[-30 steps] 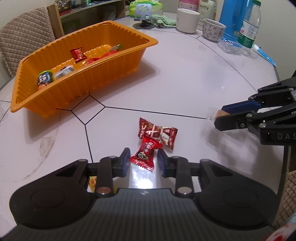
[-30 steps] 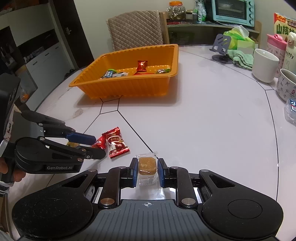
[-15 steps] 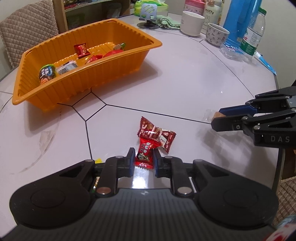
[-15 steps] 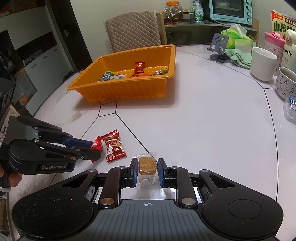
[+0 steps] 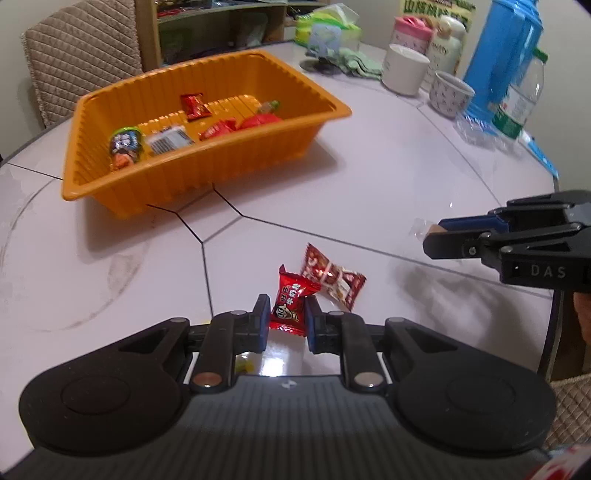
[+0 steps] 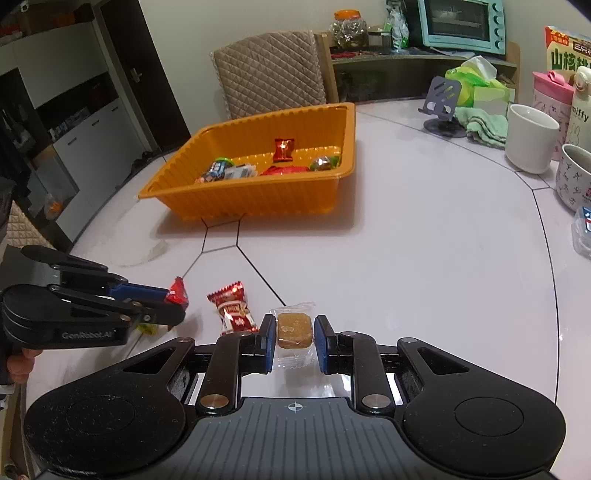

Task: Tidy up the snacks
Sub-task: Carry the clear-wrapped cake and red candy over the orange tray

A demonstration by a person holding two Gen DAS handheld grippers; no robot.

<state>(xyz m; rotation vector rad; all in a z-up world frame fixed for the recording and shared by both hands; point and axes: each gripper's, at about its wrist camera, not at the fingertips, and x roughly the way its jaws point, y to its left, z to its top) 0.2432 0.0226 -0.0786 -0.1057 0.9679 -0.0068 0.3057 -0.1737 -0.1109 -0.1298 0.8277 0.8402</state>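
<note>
Home dining room: toaster oven [image 6: 461, 24], mugs [image 6: 532, 138], quilted chair [image 6: 267, 72].

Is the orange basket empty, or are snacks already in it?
Not empty: several wrapped snacks lie on the orange basket's floor, including a red candy.

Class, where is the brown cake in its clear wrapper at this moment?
In the right wrist view the brown cake sits between the right tool's fingers, low centre, just right of the red-and-white candy lying on the table.

The white counter [image 6: 424, 258] is carrying an orange tray [image 6: 258, 199] lying well ahead of both pairs of fingers, a red-and-white candy [image 6: 234, 308] resting between them, and two mugs [image 6: 532, 138] standing far right.
</note>
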